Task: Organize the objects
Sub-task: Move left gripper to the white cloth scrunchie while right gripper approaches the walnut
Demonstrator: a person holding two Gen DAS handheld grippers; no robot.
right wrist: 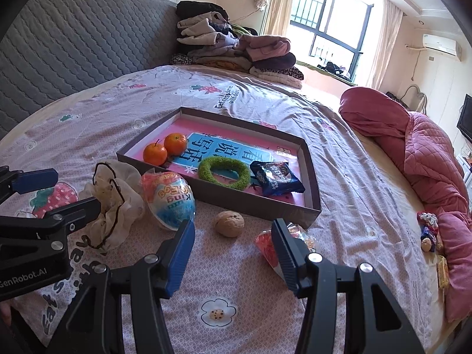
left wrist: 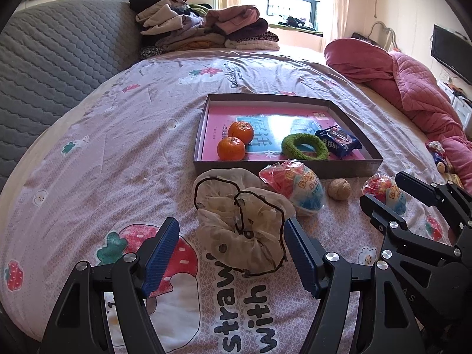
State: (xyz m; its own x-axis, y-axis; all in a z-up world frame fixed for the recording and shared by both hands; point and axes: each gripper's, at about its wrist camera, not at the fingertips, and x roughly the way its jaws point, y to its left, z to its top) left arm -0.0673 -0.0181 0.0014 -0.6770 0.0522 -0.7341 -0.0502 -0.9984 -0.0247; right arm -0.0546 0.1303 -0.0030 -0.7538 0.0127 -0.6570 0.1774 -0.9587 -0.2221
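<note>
My left gripper (left wrist: 231, 253) stands open low over the bed, its blue pads on either side of a cream scrunchie (left wrist: 242, 227) without pressing it. My right gripper (right wrist: 233, 253) is open too. A small wrapped egg toy (right wrist: 265, 244) lies by its right finger, partly hidden. Between the grippers lie a bigger wrapped egg toy (right wrist: 171, 200) and a walnut (right wrist: 229, 223). Behind them a shallow box (right wrist: 224, 197) holds two oranges (left wrist: 236, 141), a green ring scrunchie (left wrist: 303, 146) and a blue snack packet (left wrist: 337, 141).
Folded clothes (left wrist: 206, 26) are piled at the bed's far end beside a grey quilted headboard (left wrist: 59, 59). A bunched pink quilt (right wrist: 427, 159) runs along the right side, with a few small wrapped things (right wrist: 429, 230) at its edge.
</note>
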